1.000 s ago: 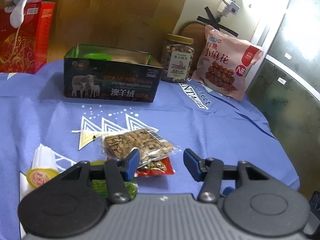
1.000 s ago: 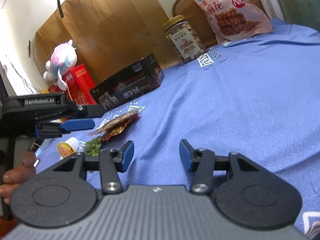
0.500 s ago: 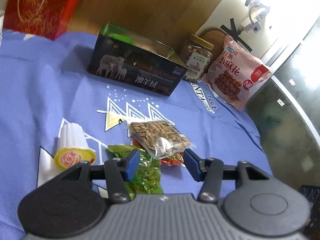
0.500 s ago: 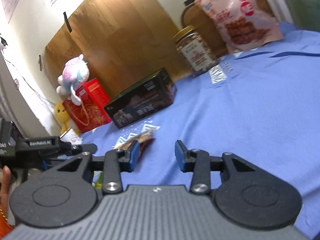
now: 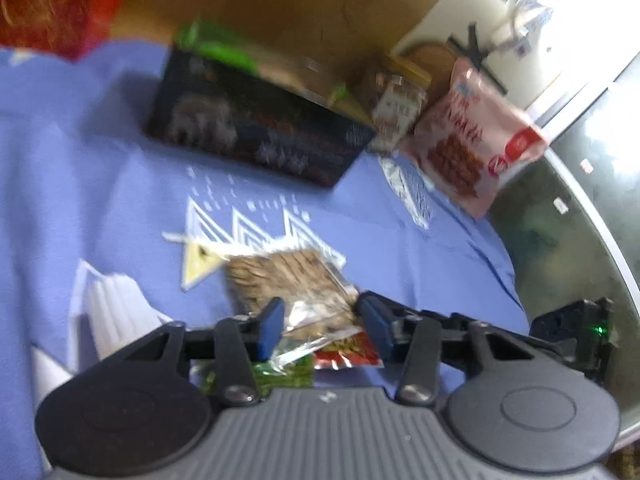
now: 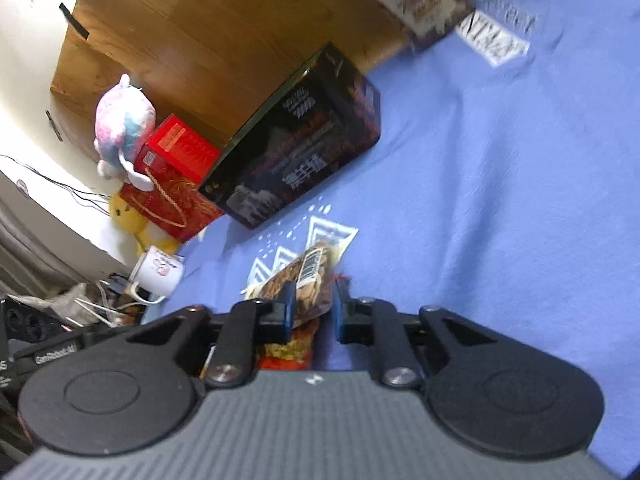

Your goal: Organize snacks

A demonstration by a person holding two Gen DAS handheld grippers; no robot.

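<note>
Our right gripper (image 6: 313,312) is closing, and the clear plastic packet of brown seeds (image 6: 310,280) sits between its blue pads, which look pressed against the packet's near end. Our left gripper (image 5: 322,330) is closing too: the same seed packet (image 5: 288,280) lies between its blue fingers, but a gap shows on the right side, so we count it as not yet gripping. The left view is blurred, so we cannot tell whether its left pad touches the wrapper.

Under the seed packet lies a red foil snack pouch (image 5: 348,354), and just to its left a green transparent snack bag (image 5: 280,374) peeks out near the left gripper's body. All three rest on the blue cloth with white triangle prints (image 6: 500,200) that covers the table.

Farther off stands an open black rectangular tin with sheep pictures (image 5: 256,136). To its right are a clear jar of nuts with a gold lid (image 5: 396,104) and a pink bag of twisted fried dough snacks (image 5: 472,140) leaning against the wall.

In the right view, beyond the tin's left end, we see a red gift box (image 6: 176,176), a pastel plush toy (image 6: 124,128) and a white mug (image 6: 158,272).
</note>
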